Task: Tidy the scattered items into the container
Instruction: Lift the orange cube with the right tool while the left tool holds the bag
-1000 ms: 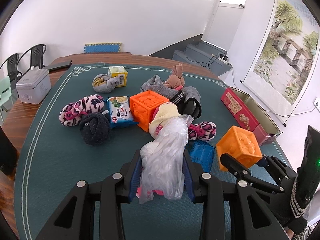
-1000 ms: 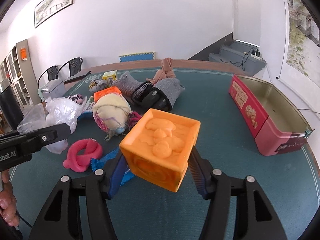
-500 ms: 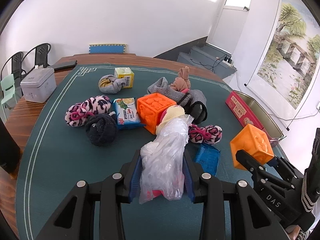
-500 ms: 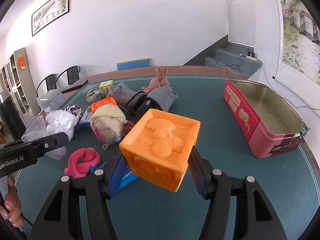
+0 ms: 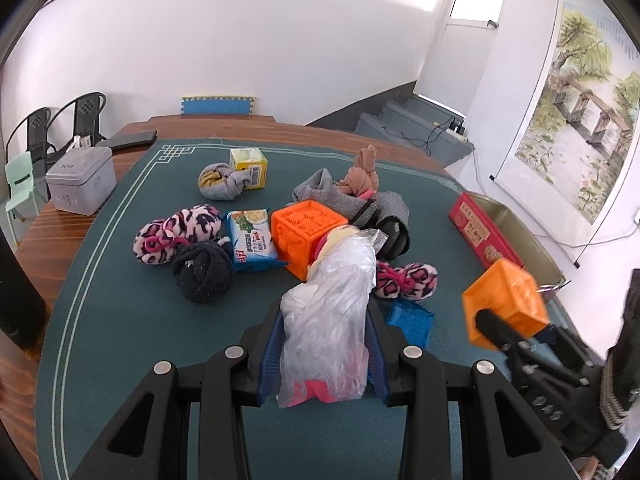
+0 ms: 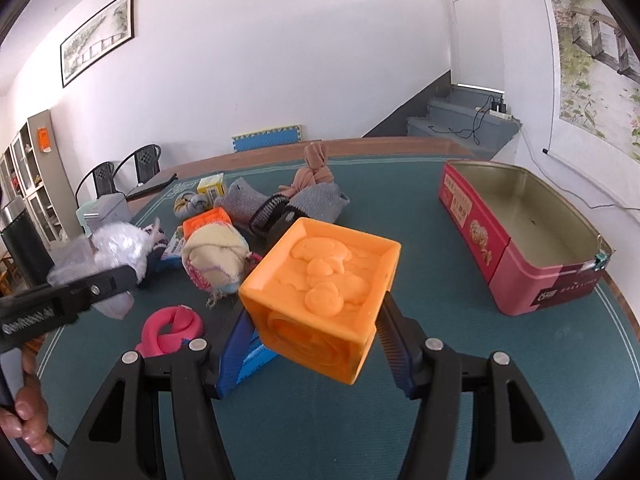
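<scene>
both grippers were loaded. right gripper (image 6: 316, 320) pinched an orange block (image 6: 320, 296) between its blue pads and held it clear of the green mat (image 6: 500, 380); left gripper (image 5: 326, 344) was clamped on a clear plastic bag (image 5: 328, 316), also off the cloth.

going from largest down: the round table's mat carried everything. the red tin (image 6: 520, 240), the container, sat open toward the right edge, and its gold inside looked bare as far as the right wrist view showed. the main heap lay in the middle, well apart from the tin: grey socks (image 5: 352, 204), a 2nd orange block (image 5: 308, 228), a leopard-print roll (image 5: 176, 232), a dark sock ball (image 5: 204, 276), a noodle packet (image 5: 252, 244), a yellow carton (image 5: 248, 168). nearer the grippers lay a pink coil (image 6: 172, 328) and a small blue comb-like piece (image 5: 410, 320).

judging by this, the step in hand was the carry, with 2 items lifted at once. the block needed to travel right and over the tin's near wall before the pads let go; the bag, limp and light, would want lowering well inside so it did not drape over the rim.
</scene>
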